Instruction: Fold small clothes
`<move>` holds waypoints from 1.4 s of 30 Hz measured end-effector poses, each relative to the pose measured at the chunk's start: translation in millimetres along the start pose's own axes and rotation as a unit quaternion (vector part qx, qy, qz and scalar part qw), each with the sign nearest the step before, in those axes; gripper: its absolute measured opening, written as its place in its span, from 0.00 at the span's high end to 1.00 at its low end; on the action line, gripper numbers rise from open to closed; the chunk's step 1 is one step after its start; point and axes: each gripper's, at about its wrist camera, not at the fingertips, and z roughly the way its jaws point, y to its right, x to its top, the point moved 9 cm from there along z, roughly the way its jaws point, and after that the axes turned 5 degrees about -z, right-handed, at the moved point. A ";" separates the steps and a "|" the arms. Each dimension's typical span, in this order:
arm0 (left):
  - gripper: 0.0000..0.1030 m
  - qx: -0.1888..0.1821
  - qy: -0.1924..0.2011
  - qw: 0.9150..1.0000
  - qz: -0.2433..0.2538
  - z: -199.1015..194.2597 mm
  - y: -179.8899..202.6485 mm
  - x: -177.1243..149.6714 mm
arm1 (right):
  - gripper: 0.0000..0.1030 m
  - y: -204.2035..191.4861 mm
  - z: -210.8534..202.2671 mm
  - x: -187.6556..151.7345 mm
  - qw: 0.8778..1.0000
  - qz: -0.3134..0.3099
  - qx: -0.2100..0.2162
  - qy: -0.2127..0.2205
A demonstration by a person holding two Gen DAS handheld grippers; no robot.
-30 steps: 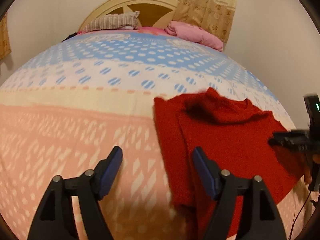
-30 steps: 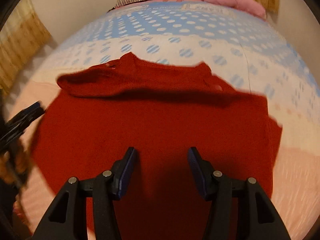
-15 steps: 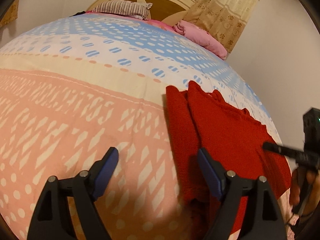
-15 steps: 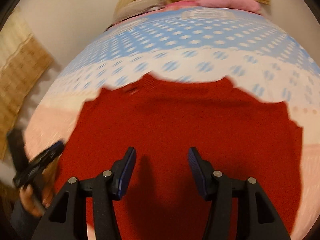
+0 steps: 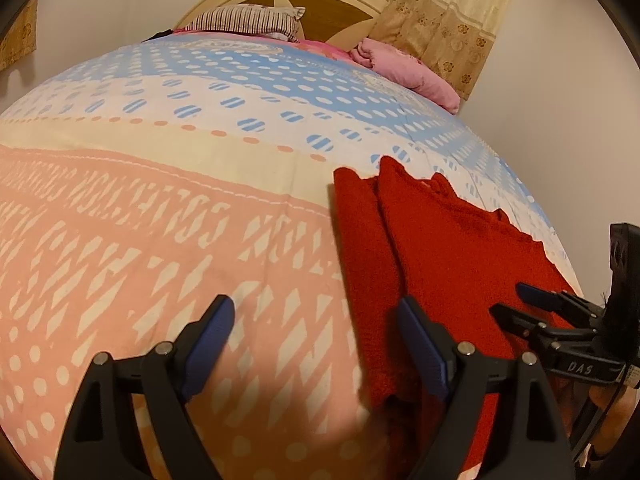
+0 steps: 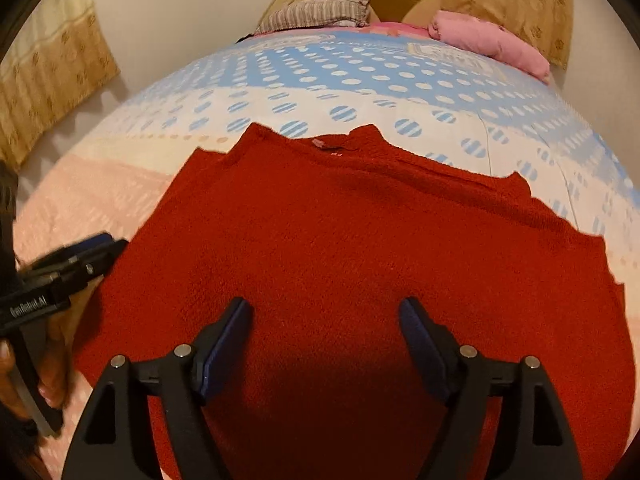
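Left wrist view: left gripper hovering, jaws gaping, empty, straddling left edge of red sweater lying on bed.

Right wrist view: right gripper hanging over sweater's near hem, jaws wide, holding nothing. Judging fold step starting; next needs both pinching hem corners.

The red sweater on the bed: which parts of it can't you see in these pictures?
- Red sweater near hem: right wrist view, hidden behind the right tongs and cut off by the frame edge.
- Its right side: left wrist view, hidden by the right tongs.
- Its underside: against the bedspread.
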 end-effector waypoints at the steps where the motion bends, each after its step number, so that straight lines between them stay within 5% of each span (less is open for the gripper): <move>1: 0.16 0.000 0.000 1.000 -0.001 -0.5 -0.5 -0.3 | 0.24 0.5 -2.8 -0.2 1.000 0.006 0.005 0.004; 6: 0.15 -0.008 0.000 1.000 -0.005 -0.7 -1.4 -0.5 | 0.24 -0.7 -27.8 -4.3 0.998 0.029 0.032 0.038; 18: 0.13 -0.004 -0.001 1.000 -0.001 -0.6 -1.6 -0.7 | 0.24 -51.1 -58.8 -41.5 0.997 -0.037 0.048 0.051; 26: 0.13 -0.011 -0.005 1.000 -0.001 -3.1 3.3 4.5 | 0.24 -90.9 -60.1 -63.4 0.992 -0.117 0.019 0.048; 30: 0.10 -0.043 -0.017 0.999 -0.018 0.4 11.3 12.7 | 0.24 -112.5 -57.4 -70.2 0.984 -0.169 -0.010 0.050; 38: 0.09 -0.040 -0.040 0.998 -0.006 28.9 27.2 29.7 | 0.24 -137.4 -51.4 -53.4 0.971 -0.216 -0.072 0.076; 42: 0.08 -0.084 -0.020 0.995 -0.040 14.6 28.0 41.4 | 0.24 -144.5 -39.1 -55.6 0.967 -0.233 -0.077 0.067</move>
